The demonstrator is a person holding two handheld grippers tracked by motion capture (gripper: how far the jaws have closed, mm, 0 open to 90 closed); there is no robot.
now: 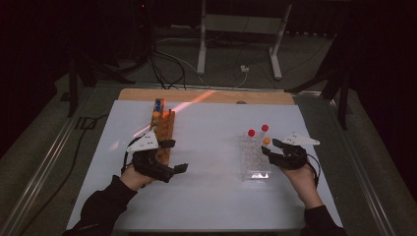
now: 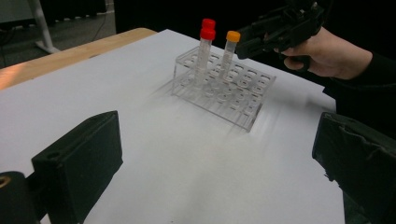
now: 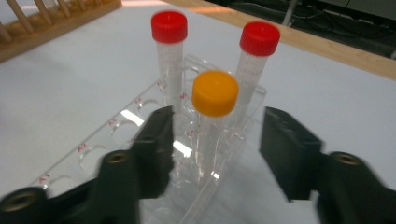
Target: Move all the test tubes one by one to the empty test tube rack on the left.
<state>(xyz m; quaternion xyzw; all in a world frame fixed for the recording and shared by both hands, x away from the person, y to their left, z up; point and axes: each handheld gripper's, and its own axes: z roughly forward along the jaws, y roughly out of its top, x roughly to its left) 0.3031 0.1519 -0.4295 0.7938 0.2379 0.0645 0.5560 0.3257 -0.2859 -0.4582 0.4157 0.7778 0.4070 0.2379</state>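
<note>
We see the person's 2 forearms reach in over a white table [image 1: 206, 196] in a dark room. The left gripper [image 1: 178, 156] rests beside a wooden rack [image 1: 164, 129], jaws wide apart and empty. The right gripper [image 3: 215, 149] points level at the clear tube rack [image 2: 233, 100]; its jaws flank the orange-capped tube [image 3: 212, 109] standing there, not touching it, beside 2 red-capped tubes [image 3: 169, 51].
</note>
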